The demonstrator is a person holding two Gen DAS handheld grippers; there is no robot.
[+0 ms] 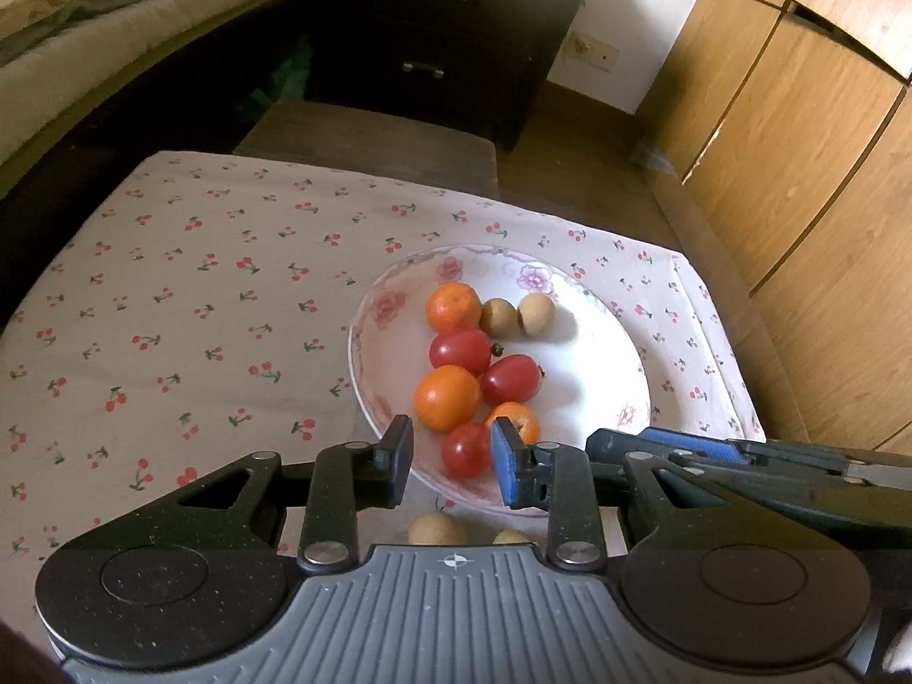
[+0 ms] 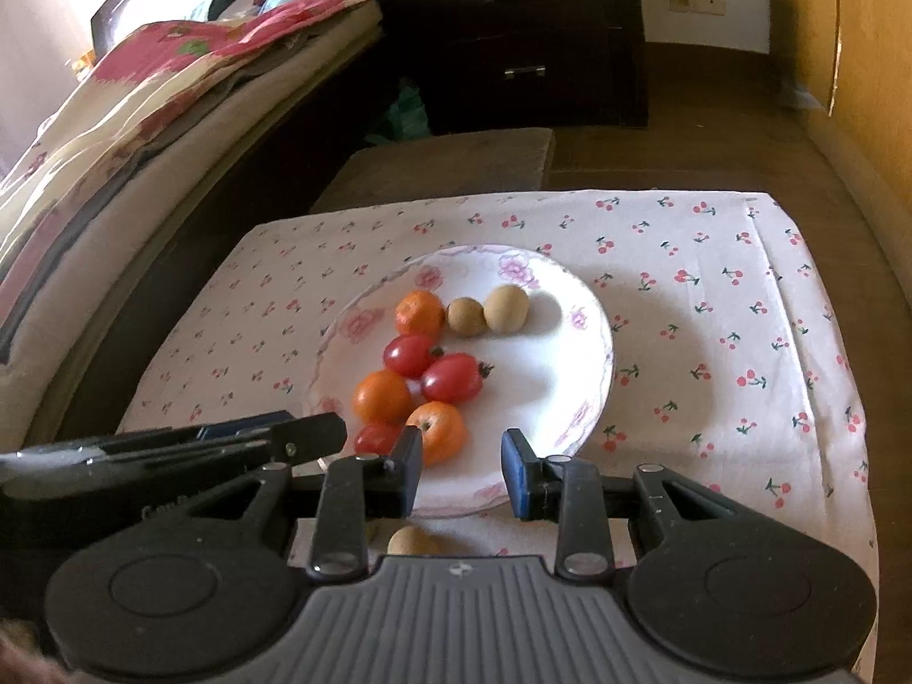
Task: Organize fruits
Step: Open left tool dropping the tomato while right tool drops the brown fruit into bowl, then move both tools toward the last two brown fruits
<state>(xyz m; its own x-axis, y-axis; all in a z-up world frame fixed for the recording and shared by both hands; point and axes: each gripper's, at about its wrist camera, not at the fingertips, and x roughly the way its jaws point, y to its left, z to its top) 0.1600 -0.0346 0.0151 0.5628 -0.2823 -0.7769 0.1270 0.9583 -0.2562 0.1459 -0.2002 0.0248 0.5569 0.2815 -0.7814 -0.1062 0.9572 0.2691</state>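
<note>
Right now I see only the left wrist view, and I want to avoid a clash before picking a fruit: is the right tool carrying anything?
Observer: No. The right tool is nearly closed, with nothing between its fingers, and it is aimed at the near part of the plate.
Operator: Is there room on the cloth on its far side?
Observer: Yes. A wide stretch of tablecloth lies to the right of the plate, and nothing rests on it in that view.

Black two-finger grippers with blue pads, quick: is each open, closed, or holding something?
Left gripper: closed to a narrow gap, holding nothing.
Right gripper: closed to a narrow gap, holding nothing.
</note>
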